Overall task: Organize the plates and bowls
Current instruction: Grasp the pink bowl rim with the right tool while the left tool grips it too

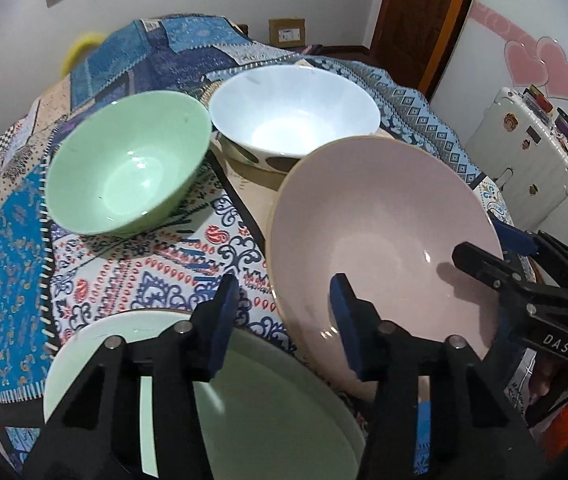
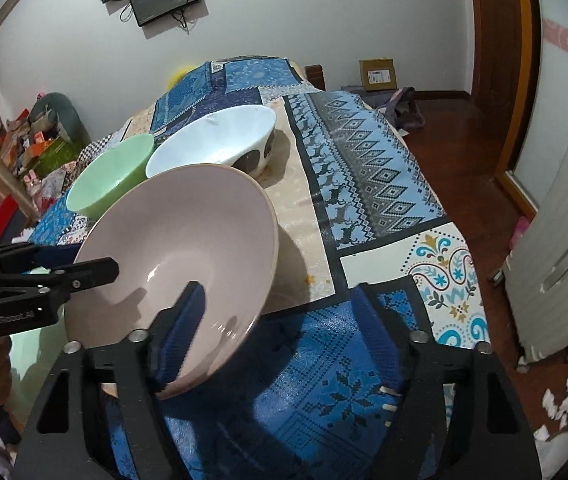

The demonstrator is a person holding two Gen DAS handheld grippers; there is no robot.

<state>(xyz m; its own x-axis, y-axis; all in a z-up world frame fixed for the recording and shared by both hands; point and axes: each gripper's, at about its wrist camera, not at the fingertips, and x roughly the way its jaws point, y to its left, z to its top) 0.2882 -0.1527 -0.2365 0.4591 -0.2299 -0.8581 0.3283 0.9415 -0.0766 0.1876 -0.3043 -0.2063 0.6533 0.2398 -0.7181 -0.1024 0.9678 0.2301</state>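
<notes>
Left gripper (image 1: 284, 320) and right gripper (image 2: 280, 320) each straddled the tilted pink bowl's (image 1: 383, 220) rim, jaws spread, pinching nothing yet, seemingly set on opposite sides for a balanced lift.

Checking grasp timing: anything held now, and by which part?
Nothing clamped yet. Left gripper and right gripper straddle the pink bowl rim, opposite sides, pads apparently not closed.
</notes>
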